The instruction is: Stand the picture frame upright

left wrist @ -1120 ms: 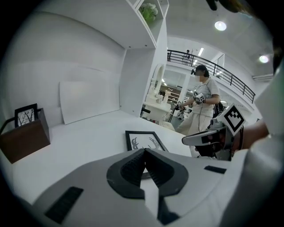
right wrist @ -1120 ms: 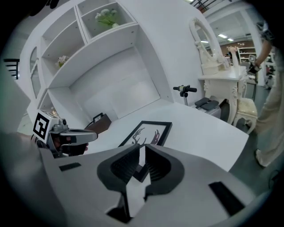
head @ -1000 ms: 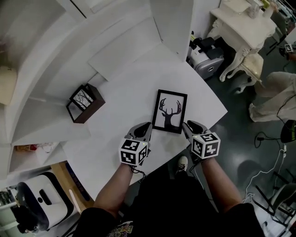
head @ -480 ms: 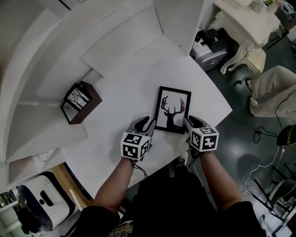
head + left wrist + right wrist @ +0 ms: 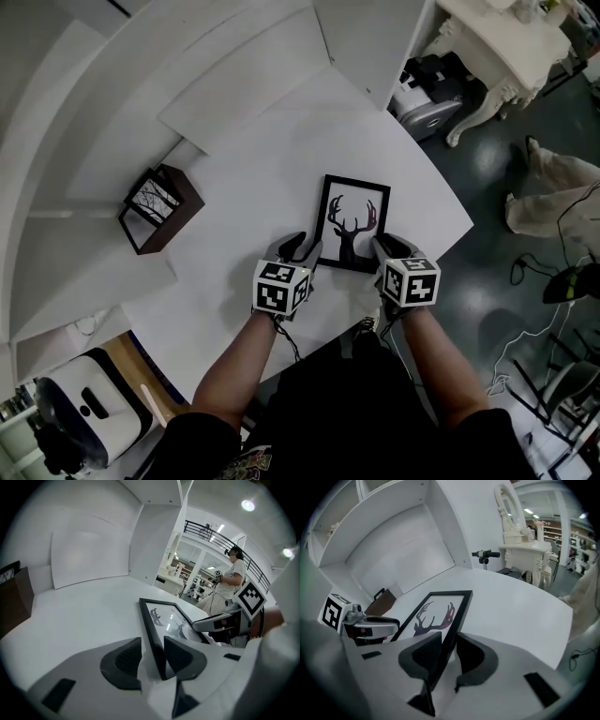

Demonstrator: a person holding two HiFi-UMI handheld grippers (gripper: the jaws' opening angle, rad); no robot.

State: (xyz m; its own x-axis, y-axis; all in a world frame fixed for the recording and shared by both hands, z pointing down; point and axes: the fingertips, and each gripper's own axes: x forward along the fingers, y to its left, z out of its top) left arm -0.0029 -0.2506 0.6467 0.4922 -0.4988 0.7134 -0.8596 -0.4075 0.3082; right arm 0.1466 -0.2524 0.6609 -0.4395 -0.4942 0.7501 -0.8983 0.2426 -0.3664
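Note:
A black picture frame (image 5: 354,223) with a deer silhouette rests on the white table (image 5: 253,178), its near end by the front edge. My left gripper (image 5: 303,247) is at the frame's near-left corner. Its jaws are opening, the frame's (image 5: 171,618) left rail runs between them, and a gap shows at the left pad (image 5: 126,660). My right gripper (image 5: 384,247) is at the near-right corner. In the right gripper view both pads sit against the frame's (image 5: 433,613) right rail.
A dark brown box frame (image 5: 159,208) with a tree picture stands at the table's left, near white shelving. The table's front edge runs just behind both grippers. A white vanity (image 5: 506,47) and floor cables lie off to the right. A person (image 5: 232,573) stands in the background.
The left gripper has moved in to the frame's near-left corner and opened its jaws around the left rail. The right gripper stays at the near-right corner.

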